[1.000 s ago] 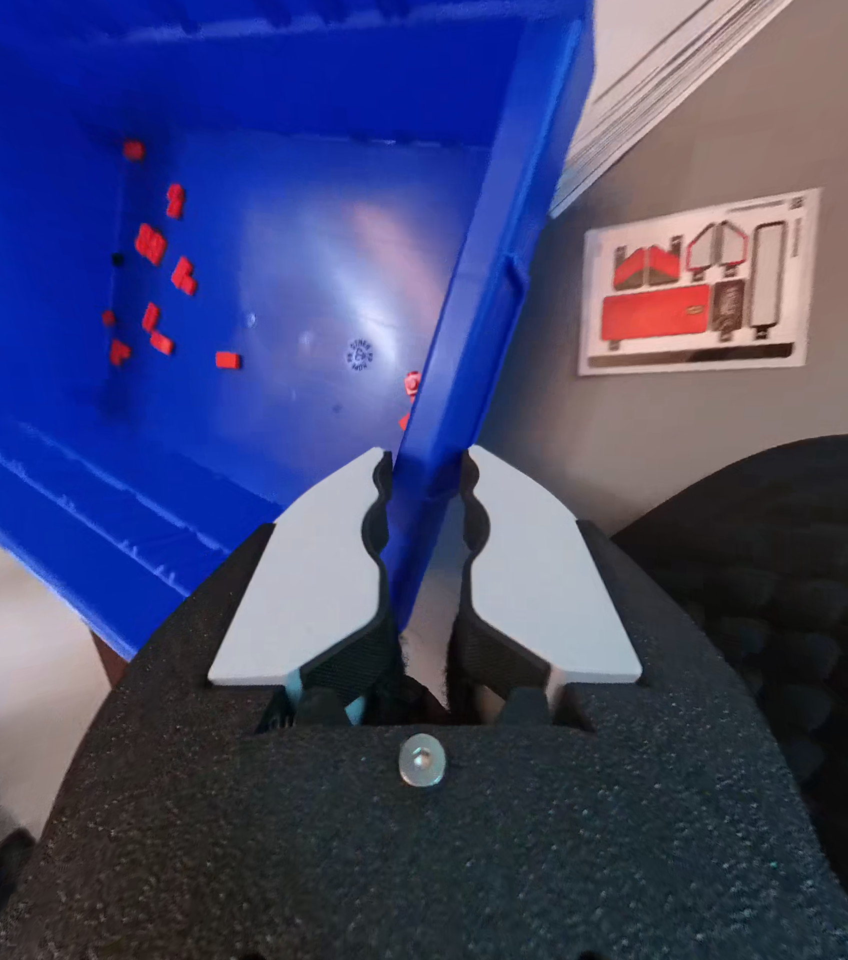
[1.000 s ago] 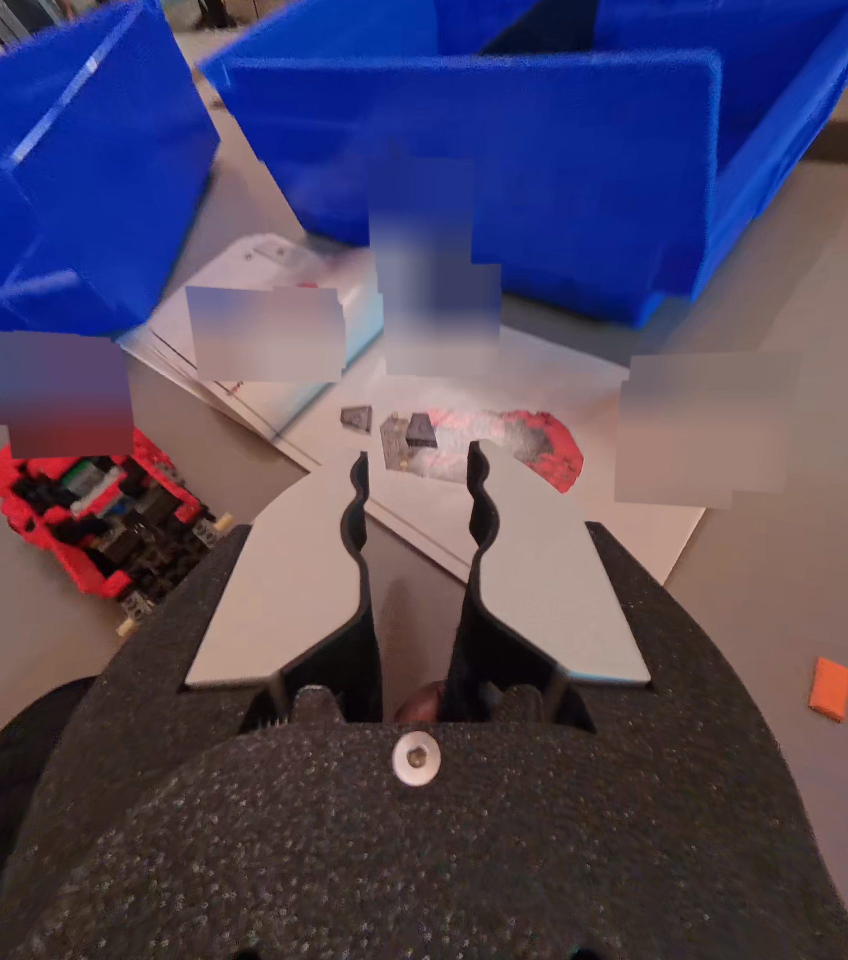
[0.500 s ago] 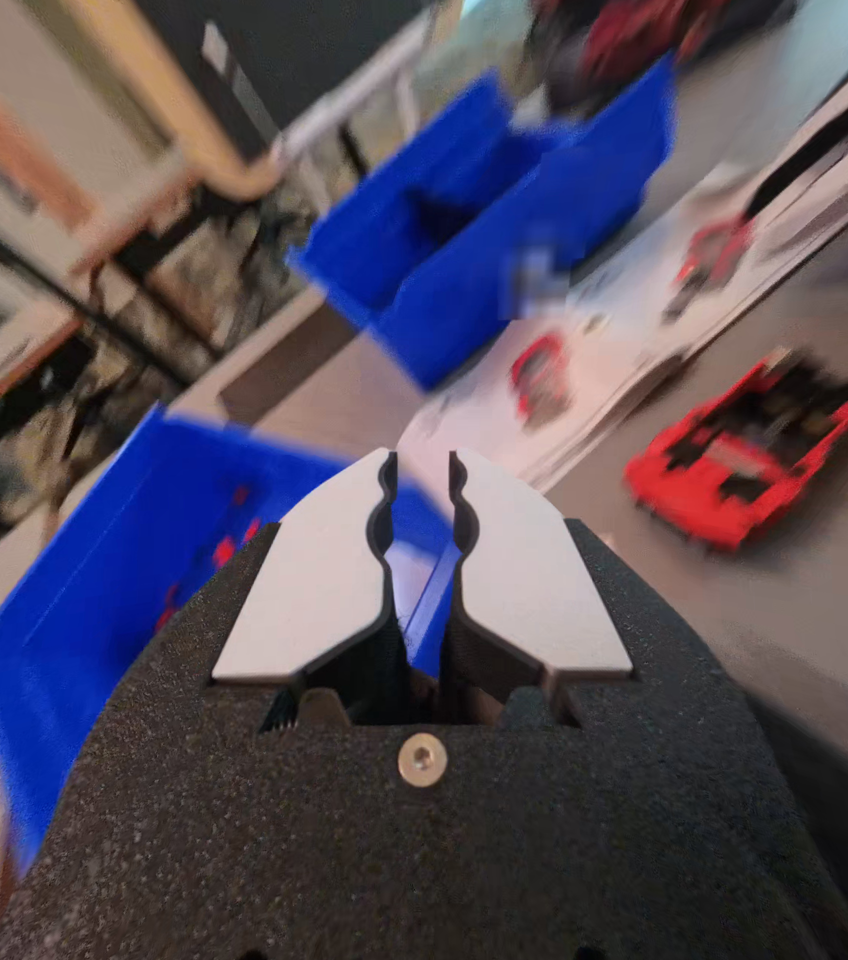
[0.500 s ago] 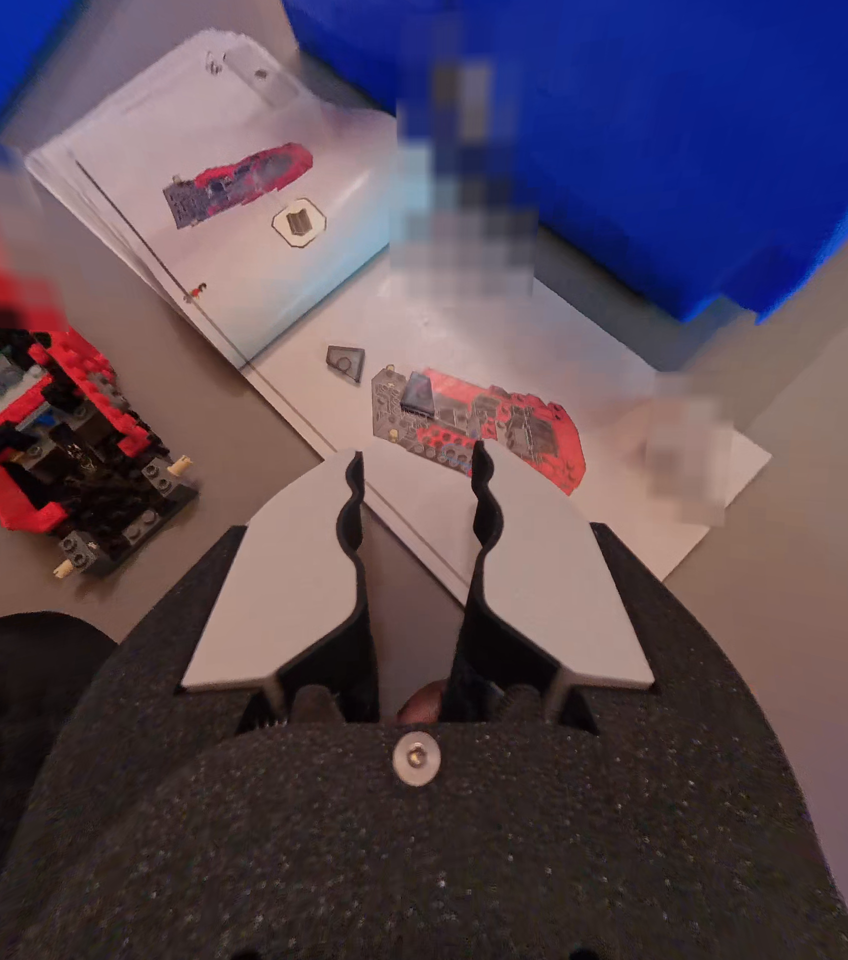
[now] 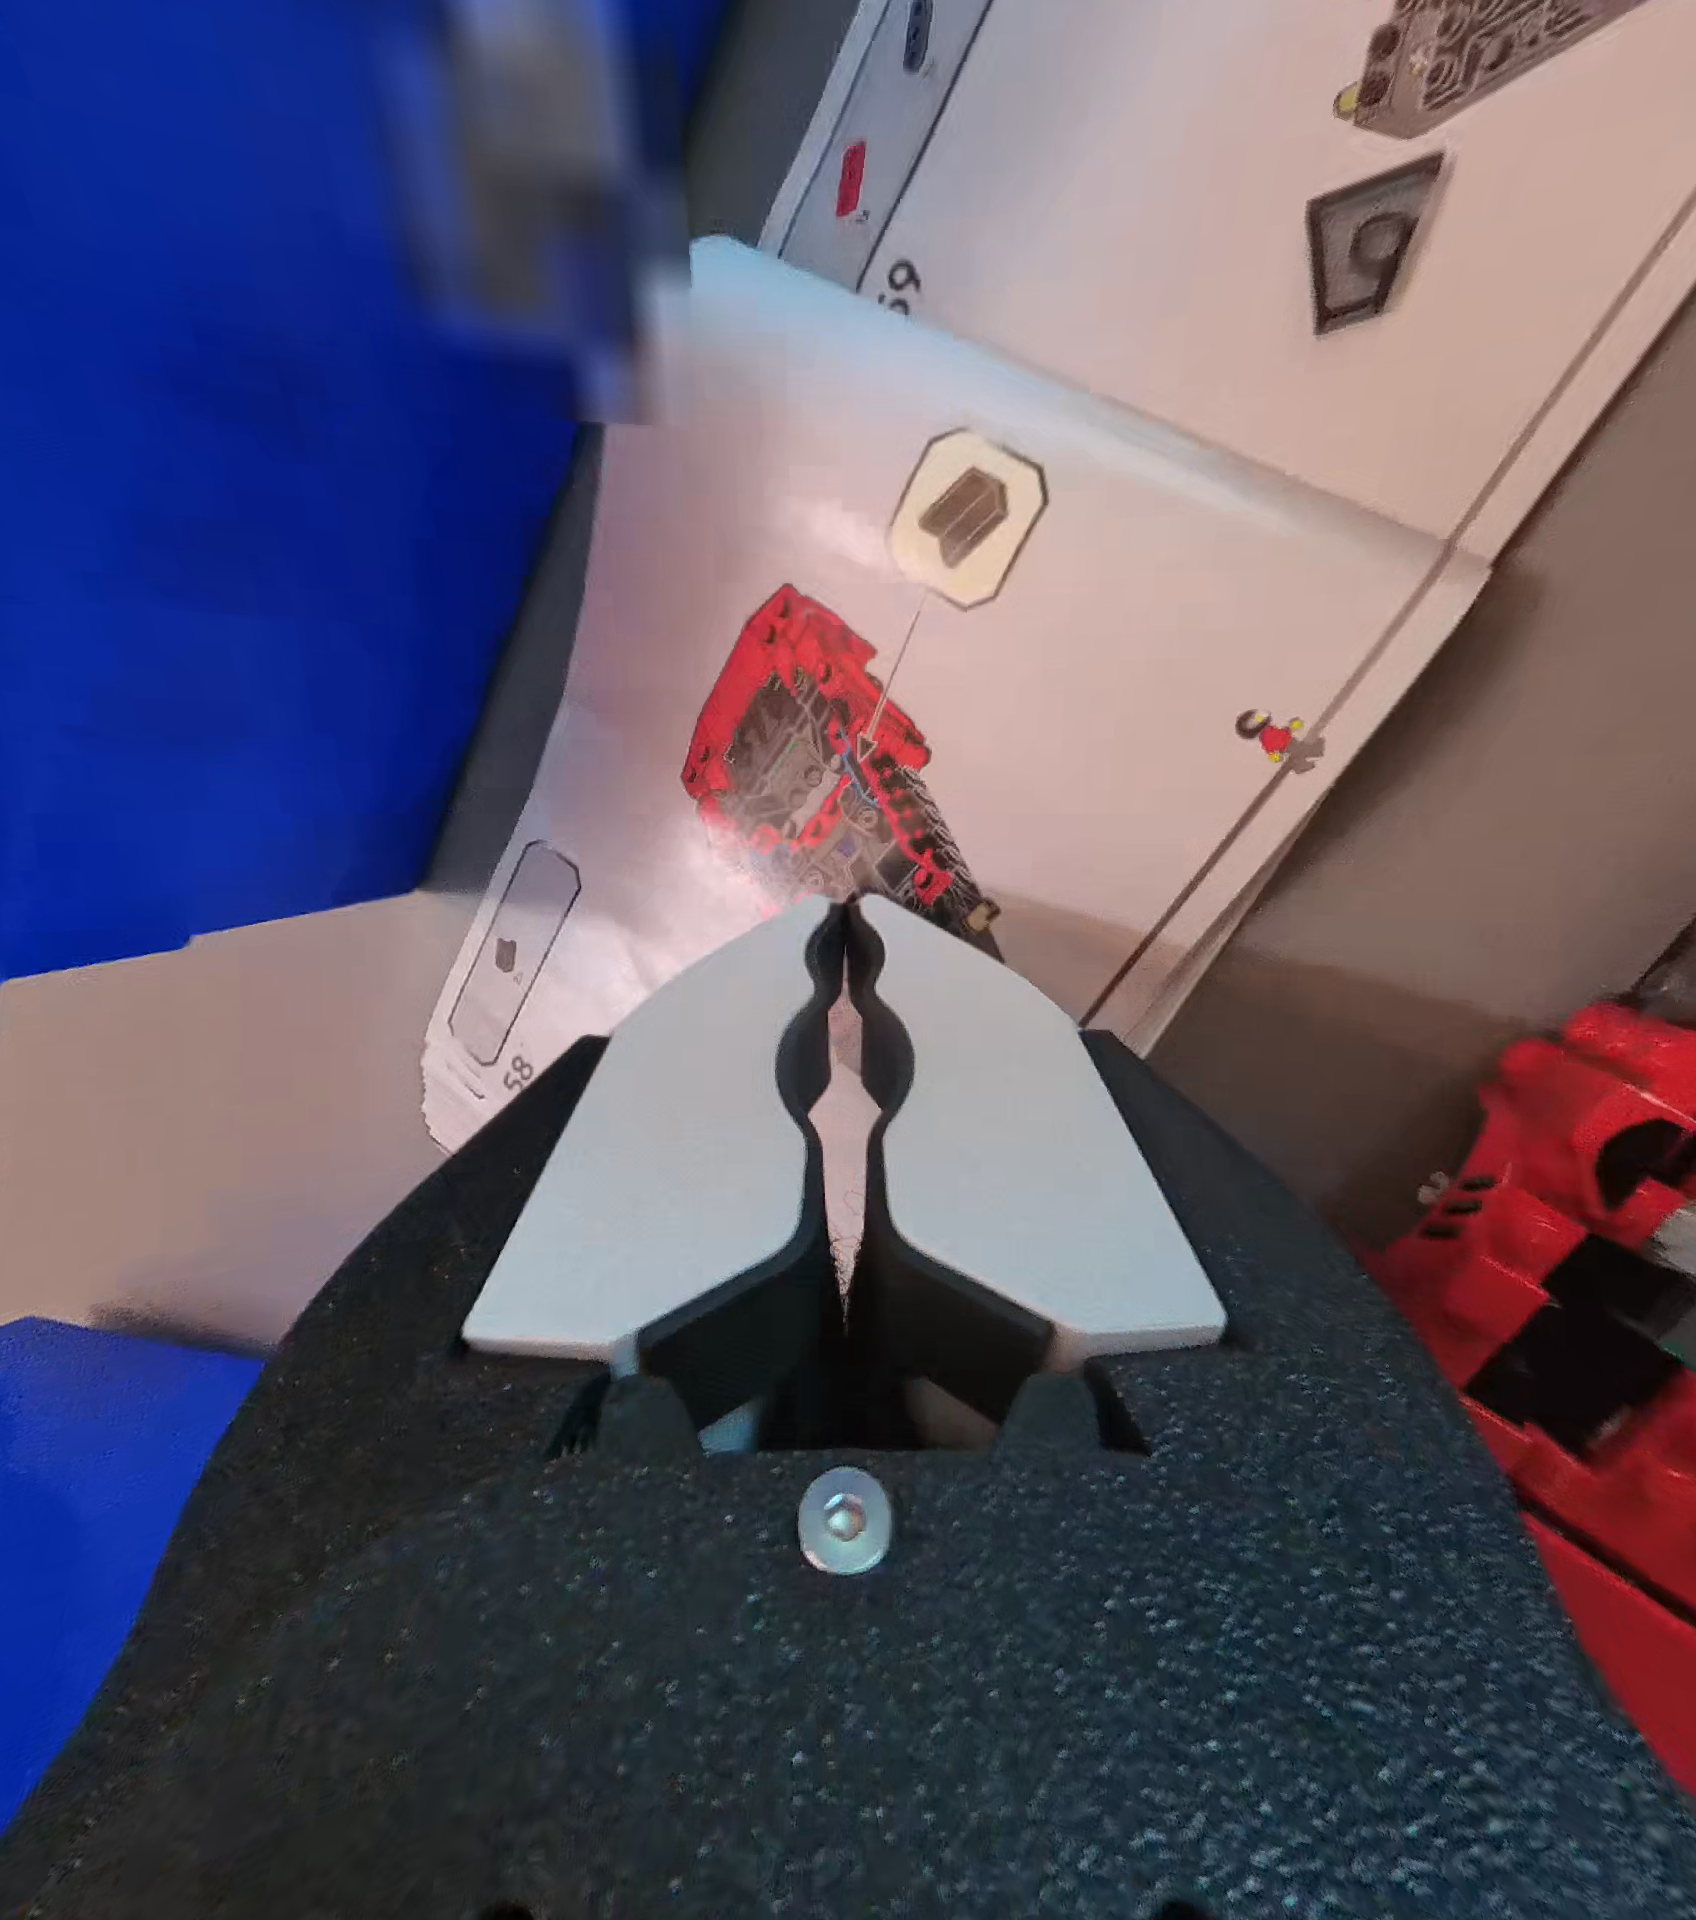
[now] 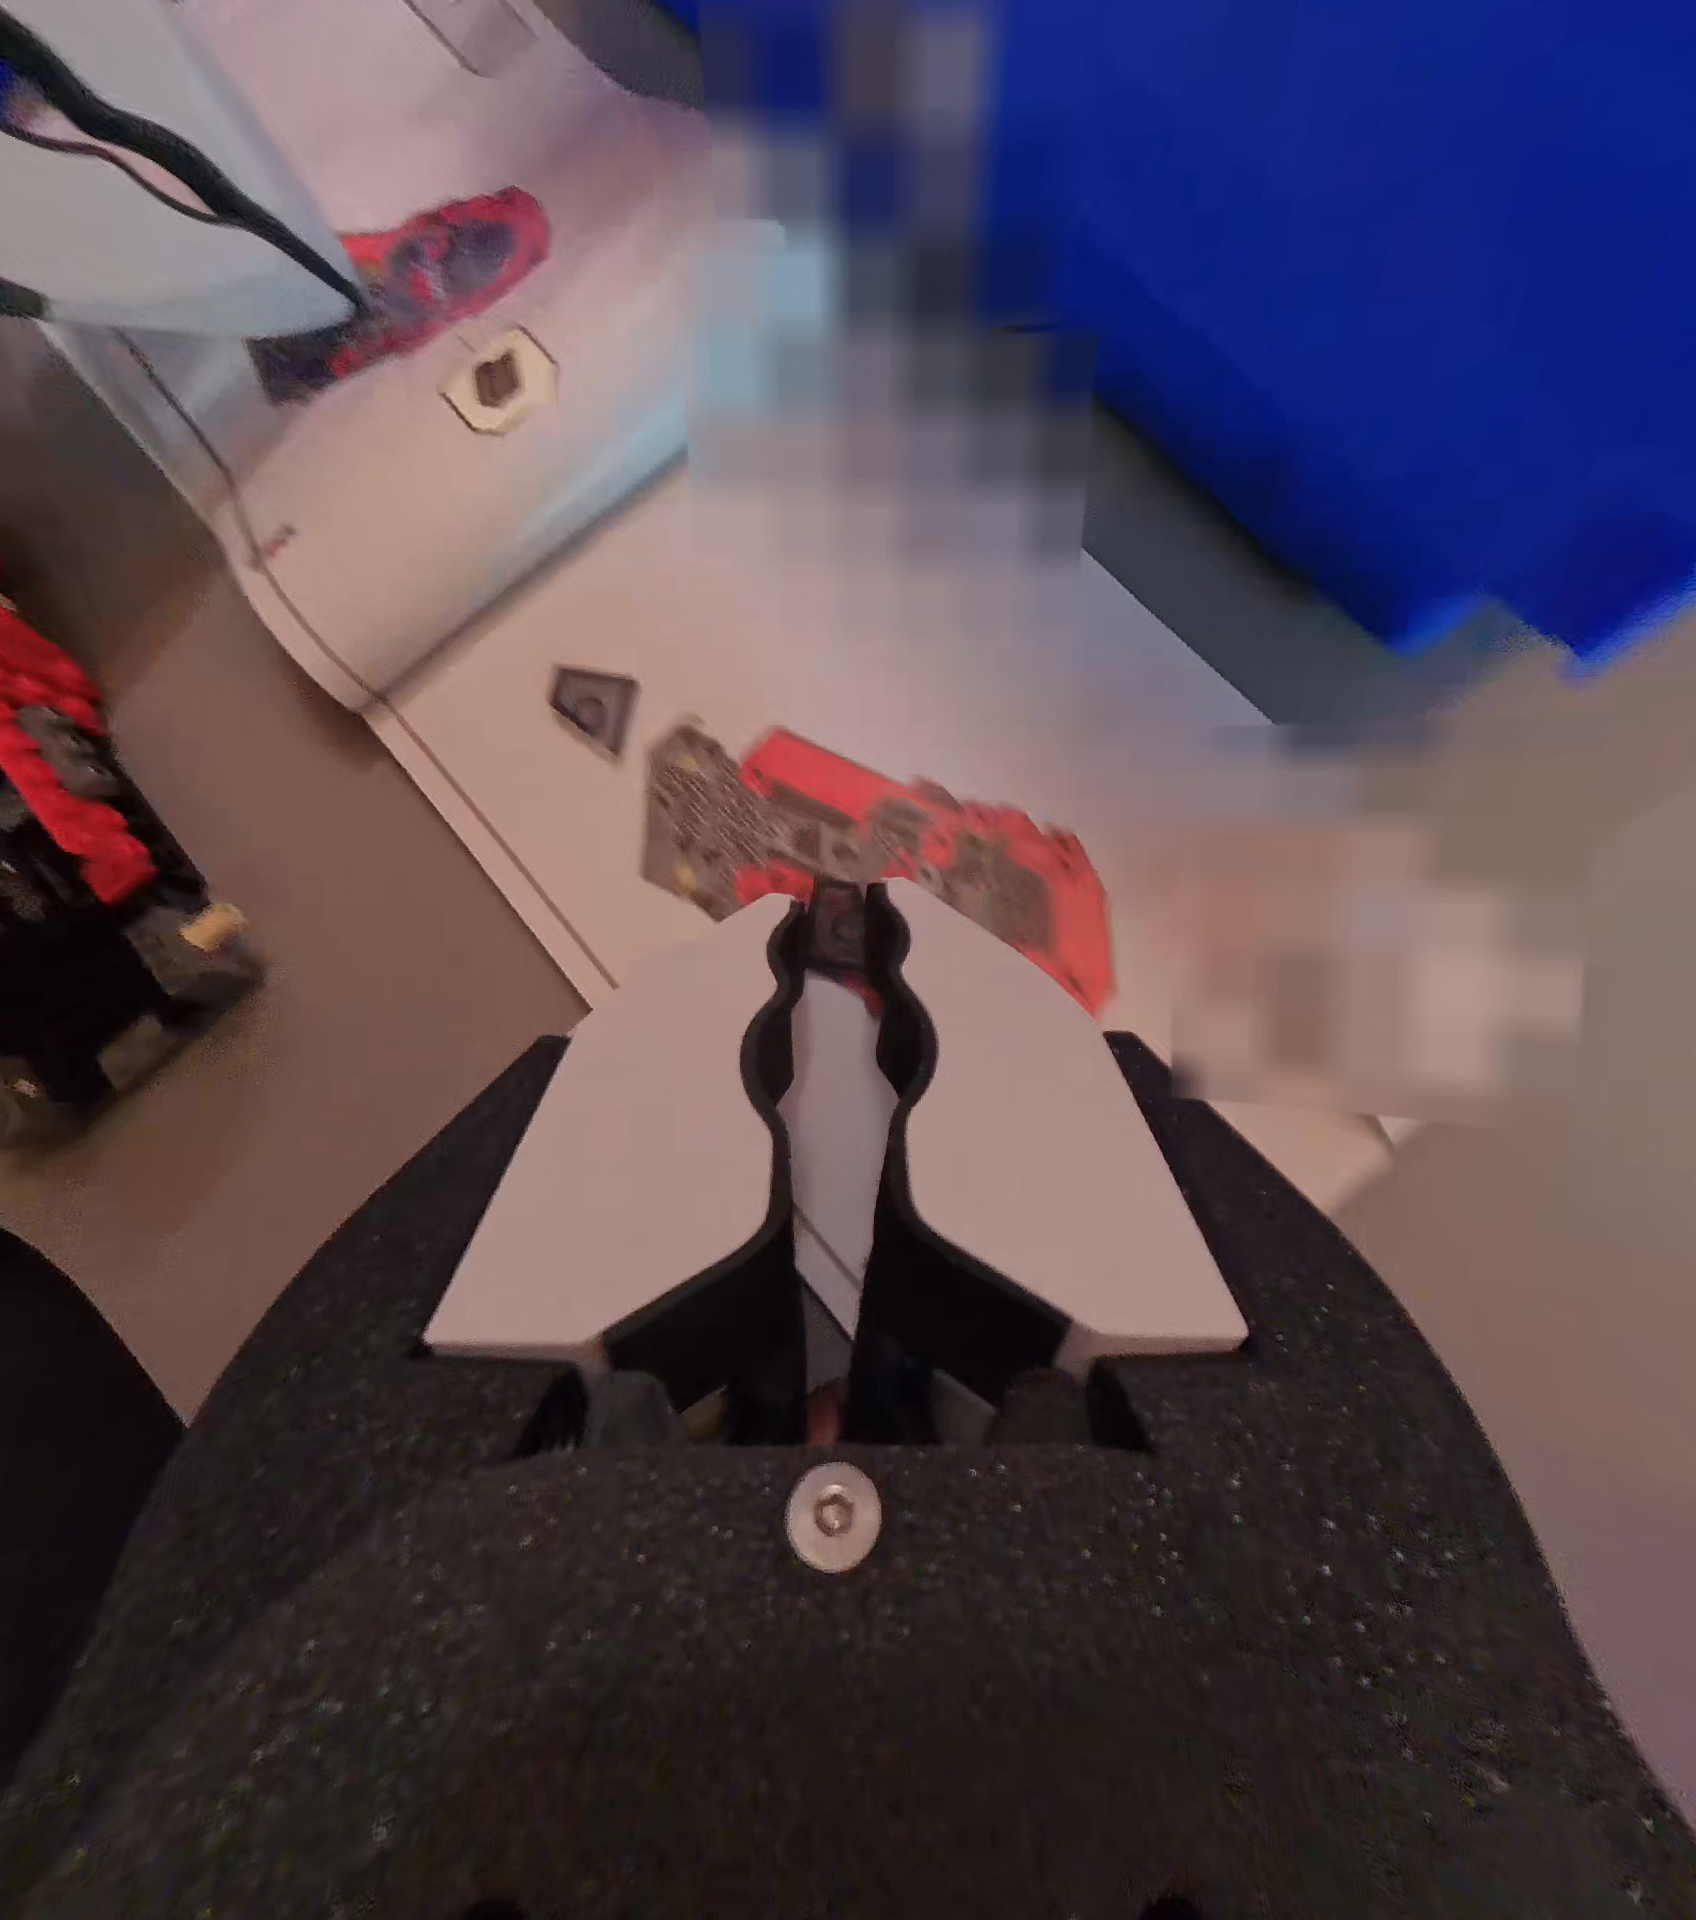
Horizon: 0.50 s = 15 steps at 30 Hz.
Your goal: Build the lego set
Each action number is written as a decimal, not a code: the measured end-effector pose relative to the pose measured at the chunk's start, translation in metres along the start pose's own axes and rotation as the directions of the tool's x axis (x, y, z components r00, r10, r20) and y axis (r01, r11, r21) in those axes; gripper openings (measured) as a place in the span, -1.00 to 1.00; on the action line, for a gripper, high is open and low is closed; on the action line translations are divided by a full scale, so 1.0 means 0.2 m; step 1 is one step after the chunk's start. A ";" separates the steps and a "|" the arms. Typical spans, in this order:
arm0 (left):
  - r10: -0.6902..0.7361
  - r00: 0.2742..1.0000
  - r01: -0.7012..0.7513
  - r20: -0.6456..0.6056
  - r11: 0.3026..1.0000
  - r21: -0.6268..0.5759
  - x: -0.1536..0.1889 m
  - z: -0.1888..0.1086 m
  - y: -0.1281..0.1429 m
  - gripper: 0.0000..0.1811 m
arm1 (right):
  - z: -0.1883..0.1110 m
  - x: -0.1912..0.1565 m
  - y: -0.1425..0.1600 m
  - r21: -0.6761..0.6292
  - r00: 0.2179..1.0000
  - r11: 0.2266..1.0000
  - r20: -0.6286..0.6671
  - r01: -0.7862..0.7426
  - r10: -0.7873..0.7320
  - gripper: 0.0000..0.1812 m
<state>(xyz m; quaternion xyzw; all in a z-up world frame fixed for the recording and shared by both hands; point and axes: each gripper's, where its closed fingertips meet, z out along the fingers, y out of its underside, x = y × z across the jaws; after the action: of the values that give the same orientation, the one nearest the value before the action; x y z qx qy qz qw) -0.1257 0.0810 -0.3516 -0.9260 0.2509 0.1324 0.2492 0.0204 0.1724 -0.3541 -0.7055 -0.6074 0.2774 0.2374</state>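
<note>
- The left gripper has its tips pressed together with nothing between them, above the open instruction booklet.
- The right gripper is pinched on a small dark brick at its tips, over the booklet's right-hand page.
- The part-built red and black car model sits on the grey table beside the booklet.
- Blue bins stand beyond the pages.

Each gripper – pale grey fingers, black textured body, silver screw.
</note>
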 end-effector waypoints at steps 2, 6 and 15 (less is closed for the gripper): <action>0.009 1.000 -0.009 -0.002 1.000 -0.005 0.01 -0.01 0.01 -1.00 | -0.08 0.07 0.07 -0.006 0.998 0.999 -0.053 -0.043 0.043 -0.89; 0.007 1.000 -0.007 -0.016 1.000 -0.006 0.02 -0.01 0.01 -1.00 | -0.27 0.27 0.26 -0.043 0.957 0.989 -0.261 -0.141 0.125 -0.89; 0.041 0.999 -0.041 0.007 0.999 0.000 0.02 -0.01 0.02 -1.00 | -0.31 0.10 -0.02 0.133 0.991 0.991 -0.132 -0.015 0.032 -0.68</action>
<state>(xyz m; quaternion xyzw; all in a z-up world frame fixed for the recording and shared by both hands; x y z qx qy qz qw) -0.1241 0.0759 -0.3522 -0.9201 0.2690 0.1407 0.2473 0.0620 0.1936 -0.3086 -0.7125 -0.5621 0.2715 0.3204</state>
